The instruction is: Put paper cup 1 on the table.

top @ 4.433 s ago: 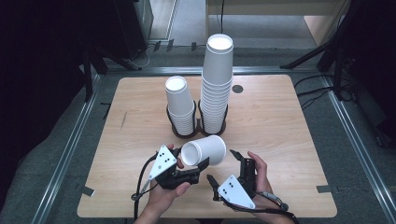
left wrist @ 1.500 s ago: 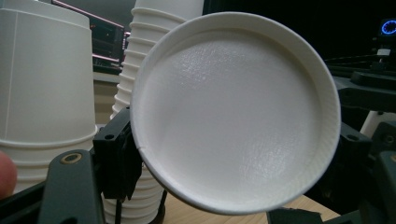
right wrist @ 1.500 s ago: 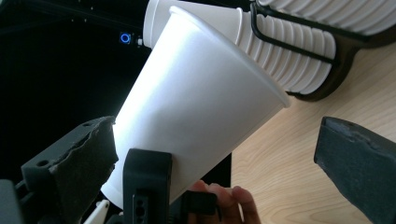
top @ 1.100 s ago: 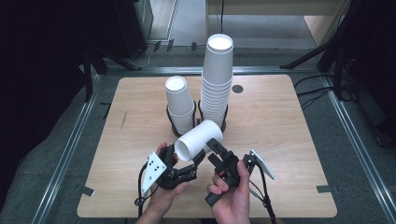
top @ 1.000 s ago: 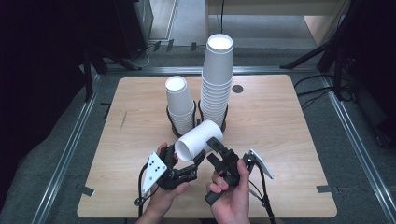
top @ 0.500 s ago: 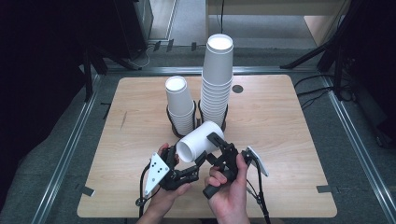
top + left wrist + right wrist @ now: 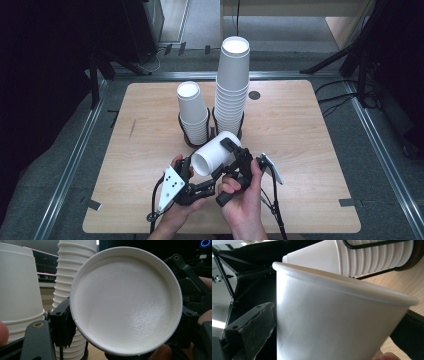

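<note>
Much of the grip is hard to read: in the left gripper view the paper cup (image 7: 126,301) faces the camera mouth-on and covers most of what lies behind it, and in the right gripper view the cup's wall (image 7: 329,322) blocks one jaw, so only the other dark jaw shows beside it. The cup is plain white, tapered, with a rolled rim and an empty ribbed inside. In the high view it lies on its side (image 7: 216,152), lifted above the wooden table (image 7: 310,130), just in front of two racked stacks of cups, the short stack (image 7: 192,112) and the tall stack (image 7: 232,85). The left gripper (image 7: 197,182) is nearly closed, pinching the cup's rim. The right gripper (image 7: 235,152) straddles the cup's body; whether its pads press cannot be told. Both hands sit close together at the table's near edge, wrists angled inward.
</note>
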The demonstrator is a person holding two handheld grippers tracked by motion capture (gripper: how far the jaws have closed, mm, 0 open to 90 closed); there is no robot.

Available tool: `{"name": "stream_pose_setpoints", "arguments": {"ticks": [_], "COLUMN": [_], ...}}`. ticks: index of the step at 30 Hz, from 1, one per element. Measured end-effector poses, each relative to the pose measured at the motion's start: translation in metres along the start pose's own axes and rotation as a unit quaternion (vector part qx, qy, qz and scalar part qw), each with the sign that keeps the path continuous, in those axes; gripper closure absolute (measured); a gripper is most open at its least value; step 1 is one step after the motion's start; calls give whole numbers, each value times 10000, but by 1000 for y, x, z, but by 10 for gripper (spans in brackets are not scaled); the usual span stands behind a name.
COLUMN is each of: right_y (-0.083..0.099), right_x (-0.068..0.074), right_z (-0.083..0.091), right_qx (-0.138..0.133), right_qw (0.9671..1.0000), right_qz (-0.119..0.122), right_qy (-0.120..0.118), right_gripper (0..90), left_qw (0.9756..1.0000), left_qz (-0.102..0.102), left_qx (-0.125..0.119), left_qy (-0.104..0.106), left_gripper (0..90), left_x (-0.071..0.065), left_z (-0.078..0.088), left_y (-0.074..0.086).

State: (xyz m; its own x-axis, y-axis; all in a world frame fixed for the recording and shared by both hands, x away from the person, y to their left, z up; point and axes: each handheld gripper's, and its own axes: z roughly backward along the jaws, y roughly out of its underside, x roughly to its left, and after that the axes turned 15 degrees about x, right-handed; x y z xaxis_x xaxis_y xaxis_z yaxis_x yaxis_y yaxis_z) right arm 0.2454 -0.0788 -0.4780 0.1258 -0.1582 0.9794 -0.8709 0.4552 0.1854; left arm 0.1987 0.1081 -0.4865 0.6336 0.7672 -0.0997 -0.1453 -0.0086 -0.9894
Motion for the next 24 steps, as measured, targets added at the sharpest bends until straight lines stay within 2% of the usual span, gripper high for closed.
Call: {"name": "stream_pose_setpoints", "arguments": {"ticks": [7,10,13,15,19,24], "right_y": [-4,-5,-6,-6,-4,-2], "right_x": [-3,-4,-4,-5,-6,-5], "right_z": [-5,-6,-6,-7,-8,-8], "right_qx": [105,49,31,19,45,-11], "right_qw": [9999,9999,10000,9999,9996,9994], "right_qz": [-36,-28,-21,-14,-152,-159], "right_qy": [-69,-110,-23,-114,-228,-298], "right_gripper": [0,5,65,78,108,122], "left_qw": [10000,10000,10000,10000,9999,10000], "left_qz": [-39,-38,-43,-51,-84,-18], "left_qx": [30,15,0,5,-26,-23], "left_qy": [-13,-14,-43,-44,-110,-4], "left_gripper": [225,225,223,221,213,206], "left_x": [-1,-1,0,0,0,3], "left_z": [0,0,0,0,0,1], "left_y": [0,0,0,0,0,0]}}
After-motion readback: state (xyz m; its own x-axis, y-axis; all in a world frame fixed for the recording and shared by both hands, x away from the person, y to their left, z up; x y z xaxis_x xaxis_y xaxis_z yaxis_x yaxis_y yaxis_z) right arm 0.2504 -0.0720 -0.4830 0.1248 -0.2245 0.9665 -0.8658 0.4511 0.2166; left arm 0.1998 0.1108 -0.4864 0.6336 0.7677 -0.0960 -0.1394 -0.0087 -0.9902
